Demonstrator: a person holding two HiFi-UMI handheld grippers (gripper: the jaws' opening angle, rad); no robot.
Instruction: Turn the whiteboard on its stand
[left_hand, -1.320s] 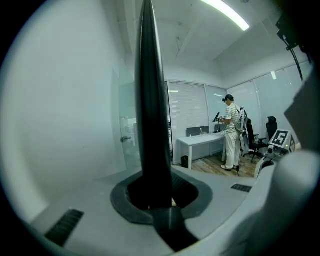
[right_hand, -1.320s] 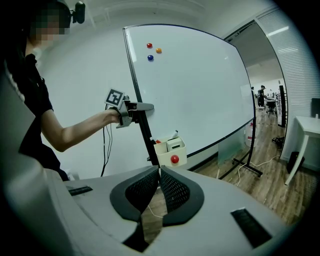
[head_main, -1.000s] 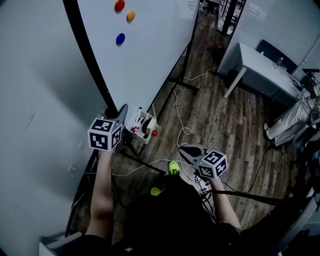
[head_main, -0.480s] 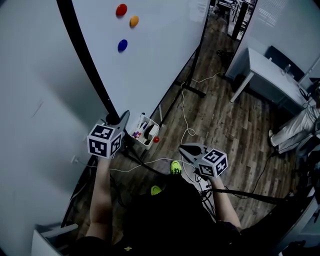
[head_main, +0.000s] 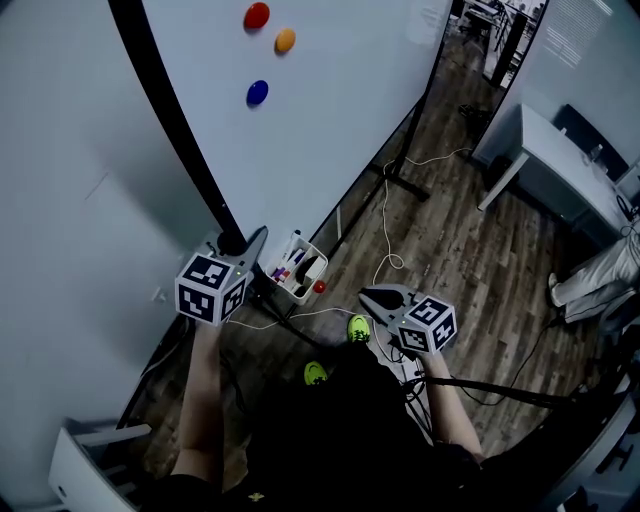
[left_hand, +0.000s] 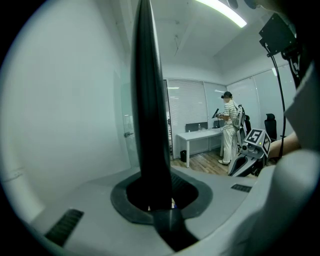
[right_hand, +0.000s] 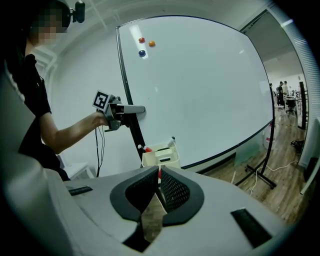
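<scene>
Whiteboard (head_main: 330, 110) upright on floor stand, at person's left. Left tool (head_main: 243, 247) clamped on black side frame (left_hand: 149, 110). Right tool (head_main: 375, 297) closed, empty, well apart from board.

Risks, judged:
- One-sided grip slips off frame.
- Swing spills marker tray (head_main: 300, 268) at board's lower edge.
- Stand foot (head_main: 405, 185) snags white floor cable (head_main: 385, 215).

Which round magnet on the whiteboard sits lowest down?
The blue magnet. The red magnet and the orange magnet both sit above it.

The room is holding one whiteboard (head_main: 340, 110), three magnets (head_main: 257, 15) (red, orange (head_main: 285, 40), blue (head_main: 257, 93)), one marker tray (head_main: 300, 270), two hand-held grippers (head_main: 240, 243) (head_main: 366, 296).
</scene>
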